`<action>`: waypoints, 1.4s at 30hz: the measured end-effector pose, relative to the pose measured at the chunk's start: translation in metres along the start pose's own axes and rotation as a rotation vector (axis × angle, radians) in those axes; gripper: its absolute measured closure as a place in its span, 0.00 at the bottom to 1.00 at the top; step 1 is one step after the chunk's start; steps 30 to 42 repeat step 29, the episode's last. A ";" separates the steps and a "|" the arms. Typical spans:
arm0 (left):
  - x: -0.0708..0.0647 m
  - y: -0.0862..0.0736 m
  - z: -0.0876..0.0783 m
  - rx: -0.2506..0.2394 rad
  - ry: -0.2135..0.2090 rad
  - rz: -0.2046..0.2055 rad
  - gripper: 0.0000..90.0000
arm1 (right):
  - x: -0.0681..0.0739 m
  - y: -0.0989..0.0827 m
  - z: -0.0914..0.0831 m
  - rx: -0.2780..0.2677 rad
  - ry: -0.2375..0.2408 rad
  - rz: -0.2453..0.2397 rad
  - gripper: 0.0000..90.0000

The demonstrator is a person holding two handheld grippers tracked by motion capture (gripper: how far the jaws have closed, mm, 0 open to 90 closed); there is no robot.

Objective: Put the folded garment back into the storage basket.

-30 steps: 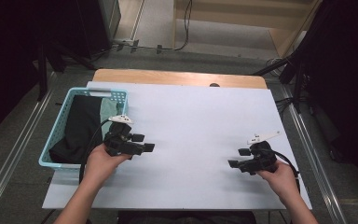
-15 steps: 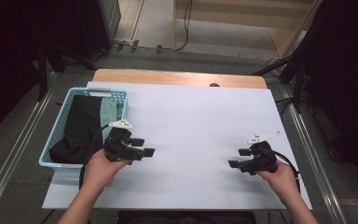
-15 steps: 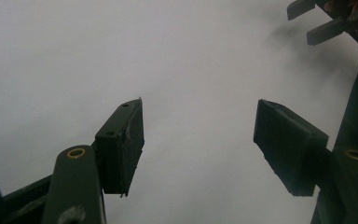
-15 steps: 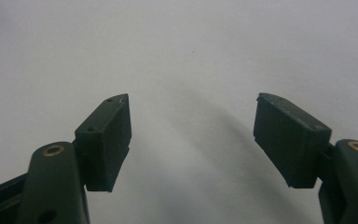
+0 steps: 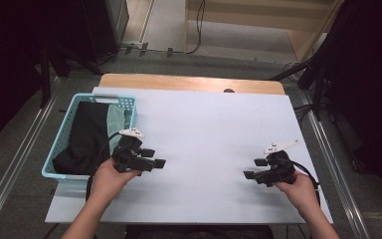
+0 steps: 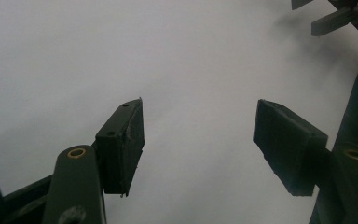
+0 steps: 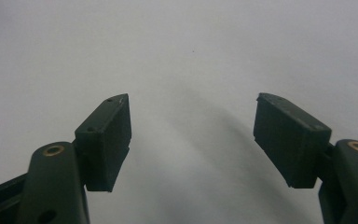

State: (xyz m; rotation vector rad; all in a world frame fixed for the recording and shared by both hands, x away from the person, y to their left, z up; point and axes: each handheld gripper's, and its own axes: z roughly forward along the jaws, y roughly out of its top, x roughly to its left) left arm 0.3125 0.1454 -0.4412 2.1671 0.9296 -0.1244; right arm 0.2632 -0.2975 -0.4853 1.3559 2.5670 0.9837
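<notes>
High view: left gripper (image 5: 155, 158) jaws open, empty, beside basket (image 5: 69, 130).

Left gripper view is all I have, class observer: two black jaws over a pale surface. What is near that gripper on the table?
Observer: A light blue basket stands beside the left gripper, at the table's left edge.
Operator: Is anything in the basket?
Observer: Yes, a black cloth fills most of it, with a pale green cloth beside it.
Operator: And the other gripper?
Observer: The right gripper rests low over the table's right side, jaws open with nothing between them, pointing towards the left gripper.
Operator: Is my own gripper holding anything?
Observer: No, its jaws are open and point across the bare table, away from the basket.
</notes>
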 end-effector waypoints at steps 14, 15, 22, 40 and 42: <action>0.000 0.000 0.000 0.006 -0.009 -0.005 0.38 | 0.000 0.000 0.002 0.012 0.002 -0.005 0.29; 0.000 0.000 0.001 0.007 -0.009 -0.005 0.38 | 0.000 0.000 0.003 0.012 0.003 -0.005 0.29; 0.000 0.000 0.001 0.014 -0.006 -0.006 0.38 | 0.000 0.000 0.003 0.014 0.003 -0.008 0.29; -0.002 0.000 0.003 0.033 0.021 0.011 0.38 | 0.001 0.000 0.003 0.015 0.002 -0.006 0.29; -0.002 0.000 0.003 0.033 0.021 0.011 0.38 | 0.001 0.000 0.003 0.015 0.002 -0.006 0.29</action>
